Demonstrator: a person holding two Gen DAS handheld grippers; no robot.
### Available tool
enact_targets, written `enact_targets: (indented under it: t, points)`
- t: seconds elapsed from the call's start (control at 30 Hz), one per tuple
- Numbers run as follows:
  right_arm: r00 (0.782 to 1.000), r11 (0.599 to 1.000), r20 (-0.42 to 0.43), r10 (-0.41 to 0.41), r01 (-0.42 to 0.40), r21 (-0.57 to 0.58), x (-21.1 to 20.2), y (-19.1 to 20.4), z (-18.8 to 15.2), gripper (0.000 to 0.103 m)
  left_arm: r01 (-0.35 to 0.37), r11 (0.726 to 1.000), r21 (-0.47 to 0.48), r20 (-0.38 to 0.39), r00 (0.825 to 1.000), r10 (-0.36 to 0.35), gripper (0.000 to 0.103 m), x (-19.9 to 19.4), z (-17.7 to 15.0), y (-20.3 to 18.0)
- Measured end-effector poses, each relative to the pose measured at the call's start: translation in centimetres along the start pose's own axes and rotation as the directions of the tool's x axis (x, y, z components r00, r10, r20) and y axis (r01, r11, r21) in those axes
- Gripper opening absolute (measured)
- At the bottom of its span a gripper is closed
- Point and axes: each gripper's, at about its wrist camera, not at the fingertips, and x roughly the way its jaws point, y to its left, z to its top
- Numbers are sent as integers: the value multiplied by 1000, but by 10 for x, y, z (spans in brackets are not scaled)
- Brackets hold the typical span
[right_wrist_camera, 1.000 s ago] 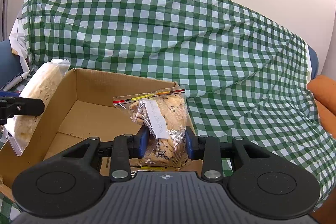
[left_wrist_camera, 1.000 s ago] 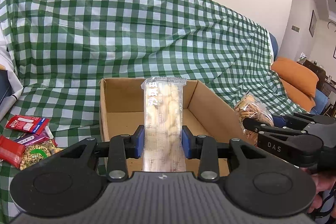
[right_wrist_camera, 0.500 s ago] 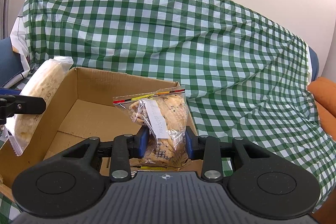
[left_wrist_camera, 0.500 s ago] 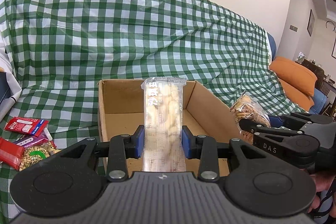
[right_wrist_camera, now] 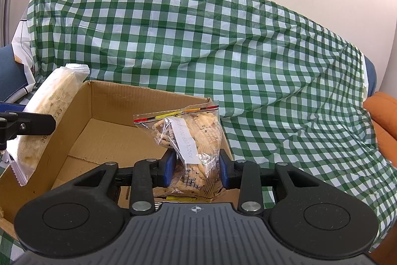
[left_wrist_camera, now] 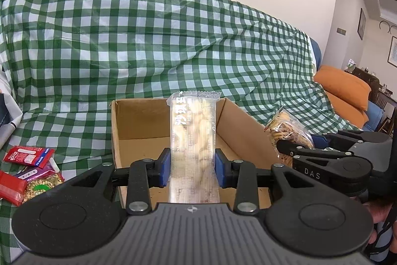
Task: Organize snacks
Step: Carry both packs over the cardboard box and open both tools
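left hand-held gripper (left_wrist_camera: 193,167): clamped on the long cracker pack (left_wrist_camera: 193,140), blue pads pressing its two long sides low down; pack stands upright just in front of the cardboard box (left_wrist_camera: 139,121).
right hand-held gripper (right_wrist_camera: 196,171): clamped on the zip bag of biscuits (right_wrist_camera: 191,140), pads squeezing the lower half; bag hangs over the box's near right corner.
cardboard box: open top, looks empty inside, sits on the green check cloth (left_wrist_camera: 148,41).
long cracker pack handling: light, thin slick film, brittle contents. You'd likely crush the crackers with more squeeze; the mid-low hold looks right, since the sealed ends would slip.
zip bag handling: soft, crinkly, loose pieces shift inside. You should hold the body, not the striped zip strip; probably sags if tilted.
loose snacks (left_wrist_camera: 27,173): red packets and a nut pack left of the box, on the cloth, not yet sorted.
risk: film sliding between pads, so lower into the box before you let go.
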Motion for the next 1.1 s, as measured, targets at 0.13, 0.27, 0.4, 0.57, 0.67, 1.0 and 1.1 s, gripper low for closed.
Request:
enact_targets:
  t: [0.13, 0.27, 0.4, 0.57, 0.67, 1.0, 1.1]
  points:
    - [1000, 1000, 1, -1, 1, 0, 0, 0, 0, 37, 3, 1000, 8, 2, 1000, -3, 40, 0, 0, -1]
    - [1000, 1000, 2, -3, 3, 0, 0, 0, 0, 37, 5, 1000, 12, 2, 1000, -6, 40, -1, -1, 0]
    - [1000, 1000, 2, -4, 4, -1, 0, 0, 0, 37, 8, 1000, 14, 3, 1000, -8, 40, -1, -1, -1]
    - [1000, 1000, 3, -5, 5, -2, -1, 0, 0, 37, 8, 1000, 16, 4, 1000, -8, 40, -1, 0, -2]
    - [1000, 1000, 3, -6, 6, -2, -1, 1, 0, 37, 11, 1000, 16, 5, 1000, -11, 40, -2, 0, -3]
    - [1000, 1000, 16, -14, 14, -3, -4, 0, 2, 37, 30, 999, 17, -3, 1000, -29, 40, -1, 1, -5]
    - [999, 1000, 29, -29, 29, -7, -4, 0, 2, 37, 61, 998, -1, -35, 998, -61, 47, 2, 0, -3]
